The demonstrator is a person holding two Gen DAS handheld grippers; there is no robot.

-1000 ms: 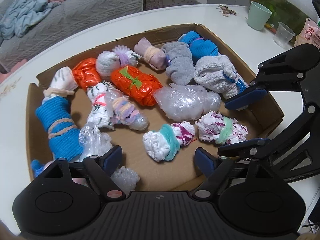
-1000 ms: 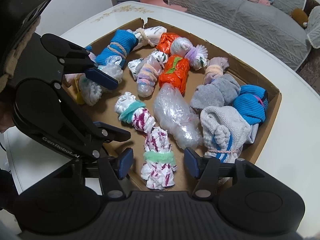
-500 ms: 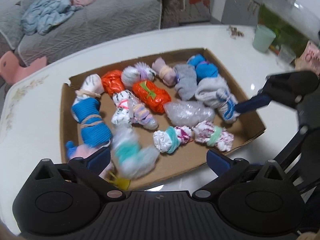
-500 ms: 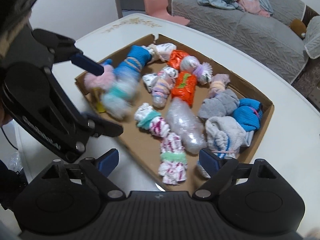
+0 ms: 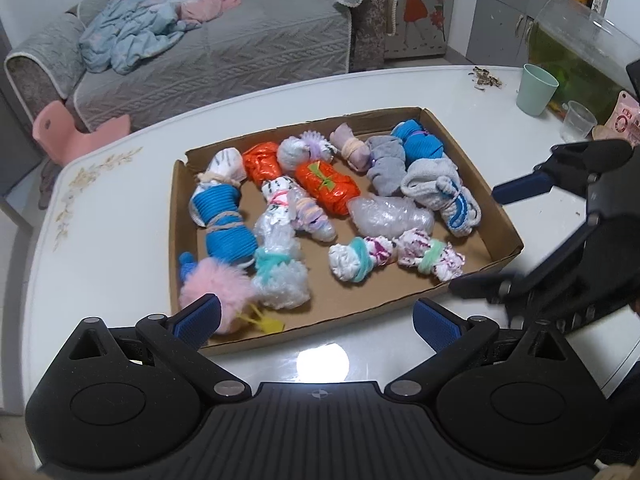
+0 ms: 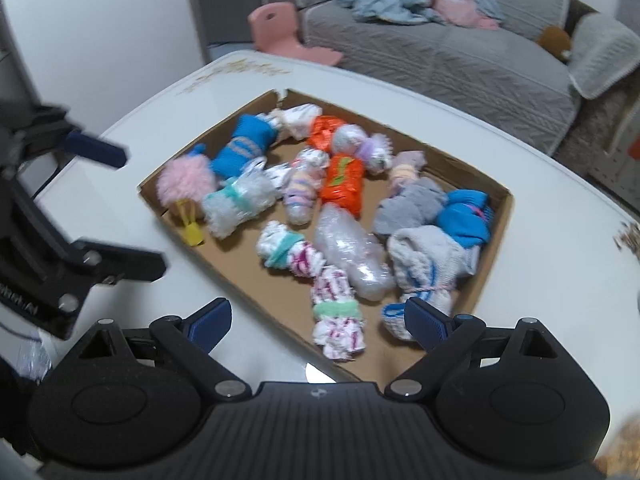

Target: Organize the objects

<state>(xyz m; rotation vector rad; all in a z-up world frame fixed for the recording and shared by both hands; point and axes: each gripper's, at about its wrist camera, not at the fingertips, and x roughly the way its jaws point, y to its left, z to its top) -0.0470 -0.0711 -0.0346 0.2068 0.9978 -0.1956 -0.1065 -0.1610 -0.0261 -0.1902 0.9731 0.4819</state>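
Observation:
A shallow cardboard box (image 5: 505,232) (image 6: 496,240) on the white table holds several tied bundles. Among them are a blue sock roll (image 5: 224,224), an orange bundle (image 5: 326,186), a clear plastic bundle (image 5: 390,214), a pink fluffy ball (image 5: 216,284) and a bubble-wrap bundle with a teal band (image 5: 280,276). My left gripper (image 5: 316,318) (image 6: 116,208) hangs open above the box's near edge, holding nothing. My right gripper (image 6: 318,320) (image 5: 500,240) is raised over the other near corner with its jaws opening. A white-and-magenta bundle (image 6: 338,320) lies below them, untouched.
A green cup (image 5: 536,90), a clear plastic cup (image 5: 578,120) and a fish tank (image 5: 580,56) stand at the table's far right. Crumbs (image 5: 486,78) lie nearby. Beyond the table are a grey sofa (image 5: 224,56) with clothes and a pink chair (image 5: 80,132).
The bubble-wrap bundle with the teal band dropped beside the pink ball in the box's near-left corner. Both grippers opened wider and pulled up and back from the box.

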